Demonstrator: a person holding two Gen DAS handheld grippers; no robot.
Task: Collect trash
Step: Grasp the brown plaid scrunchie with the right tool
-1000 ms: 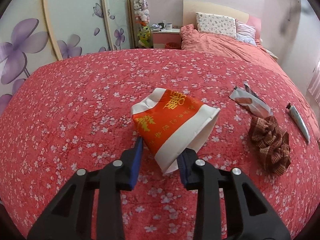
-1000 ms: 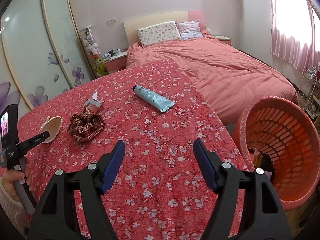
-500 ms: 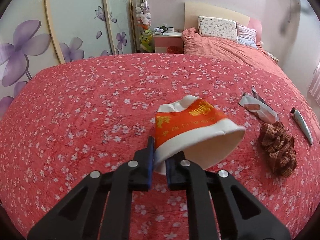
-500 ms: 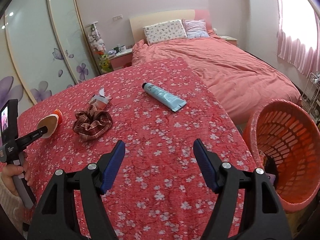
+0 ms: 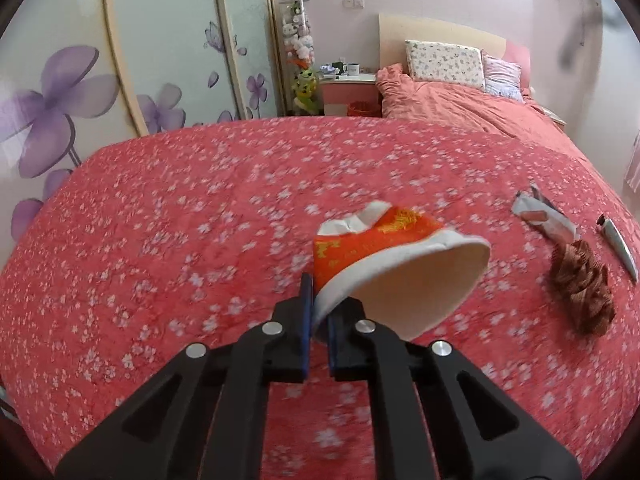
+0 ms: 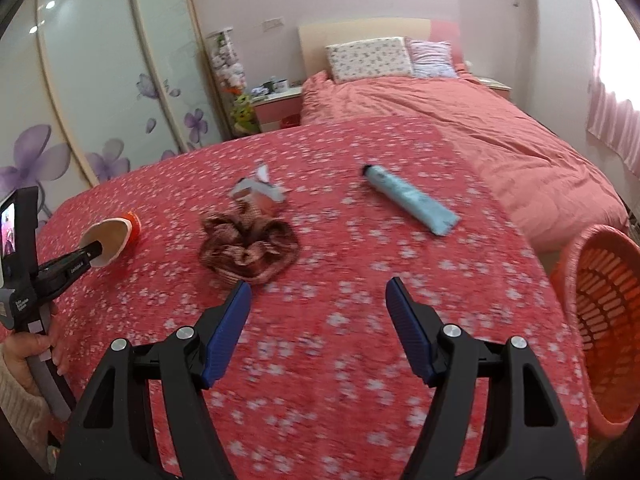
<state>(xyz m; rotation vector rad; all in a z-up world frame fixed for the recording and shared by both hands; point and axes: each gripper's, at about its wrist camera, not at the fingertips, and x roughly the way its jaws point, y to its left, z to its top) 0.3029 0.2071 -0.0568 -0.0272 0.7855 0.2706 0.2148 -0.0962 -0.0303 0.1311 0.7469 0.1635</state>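
Note:
A crushed orange and white paper cup hangs just above the red flowered cloth, its rim pinched by my left gripper, which is shut on it. The same cup and left gripper show at the left of the right wrist view. My right gripper hovers over the cloth with nothing between its jaws, which are closing slightly. Just beyond its left finger lies a brown checked scrunchie. A torn silver wrapper and a light blue tube lie further back.
An orange slotted basket stands off the table's right edge. The flowered table cloth ends towards a pink bed. A hand holds the left gripper's handle at the far left. Wrapper, scrunchie and tube lie right of the cup.
My left gripper closed on the cup's rim, flattening it, and lifted it a little off the cloth. My right gripper moved left, away from the basket and towards the scrunchie.

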